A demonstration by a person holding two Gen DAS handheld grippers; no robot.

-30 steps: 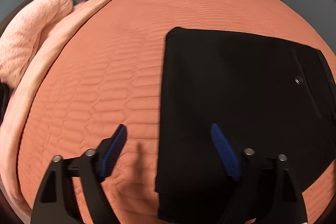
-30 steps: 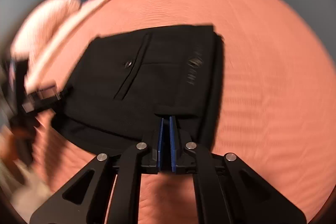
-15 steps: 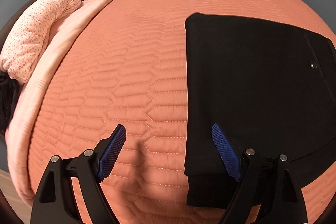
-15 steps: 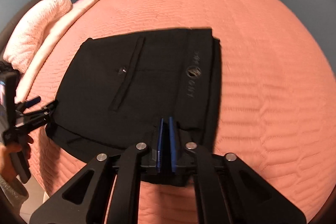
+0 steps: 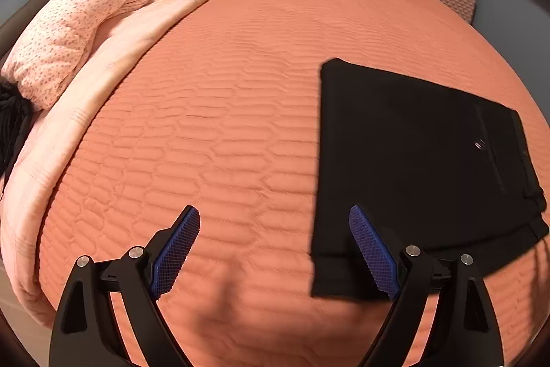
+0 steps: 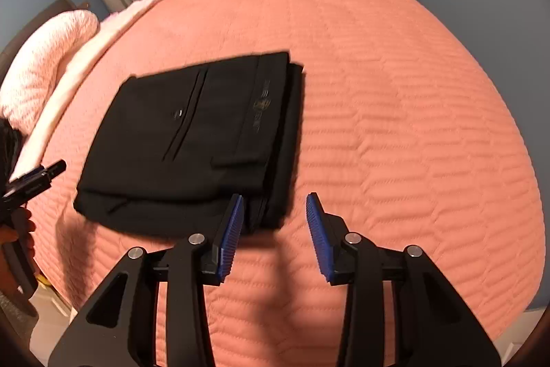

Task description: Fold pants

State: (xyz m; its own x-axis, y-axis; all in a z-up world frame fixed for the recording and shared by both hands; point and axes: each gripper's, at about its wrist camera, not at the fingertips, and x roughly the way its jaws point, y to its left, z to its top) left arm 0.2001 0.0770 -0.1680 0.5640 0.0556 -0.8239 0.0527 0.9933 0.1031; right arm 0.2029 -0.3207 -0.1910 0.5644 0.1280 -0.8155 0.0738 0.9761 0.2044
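Right gripper [image 6: 275,229] has let go: jaws were pinched on the pants' [image 6: 192,140] near edge, now they're opening, nothing between them, cloth just ahead and to its left. Left gripper [image 5: 275,250] has backed off too, spread wide and empty, pants ahead-right of it, near corner behind its right finger. Pants lie flat on the bed [image 6: 395,92] as a compact black rectangle, pocket and logo up, layers stacked at the near edge. Looks like the last fold is down and this is the release. Next move, if any: check the stack is square, maybe press the near edge flat. Otherwise pull both tools clear without snagging cloth.
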